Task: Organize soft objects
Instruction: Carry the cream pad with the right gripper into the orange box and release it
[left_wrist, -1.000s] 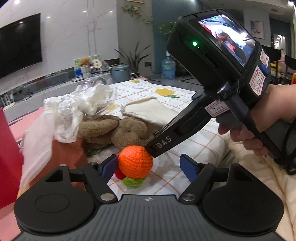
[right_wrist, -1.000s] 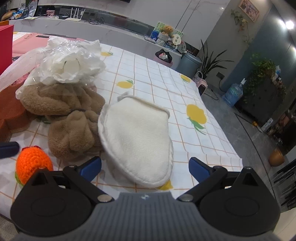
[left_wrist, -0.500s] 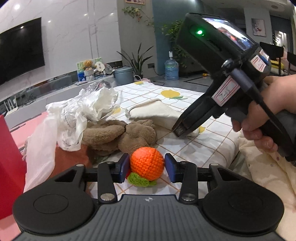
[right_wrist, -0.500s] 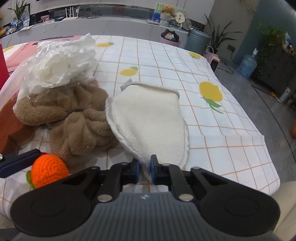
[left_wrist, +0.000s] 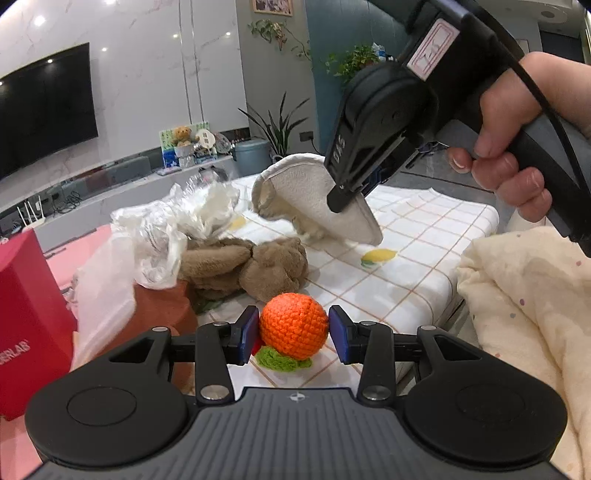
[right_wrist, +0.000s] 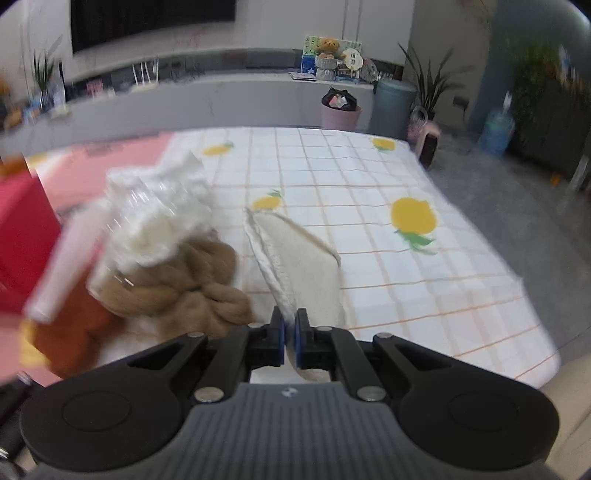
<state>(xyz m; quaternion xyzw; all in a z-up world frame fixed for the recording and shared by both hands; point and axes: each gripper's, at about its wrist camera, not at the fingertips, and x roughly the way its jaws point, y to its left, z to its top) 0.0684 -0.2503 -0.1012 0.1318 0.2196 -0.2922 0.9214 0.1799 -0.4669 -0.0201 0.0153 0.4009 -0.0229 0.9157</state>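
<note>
Since a second ago we have closed our right gripper (right_wrist: 290, 341) on the near edge of the cream mitt (left_wrist: 314, 199) and lifted it clear of the checked tablecloth (left_wrist: 417, 236), so one soft item is likely on its way. Our left gripper (left_wrist: 293, 334) holds the orange crochet ball (left_wrist: 293, 326) between its jaws, pads touching both sides, just nearer than the brown plush (left_wrist: 251, 266).
</note>
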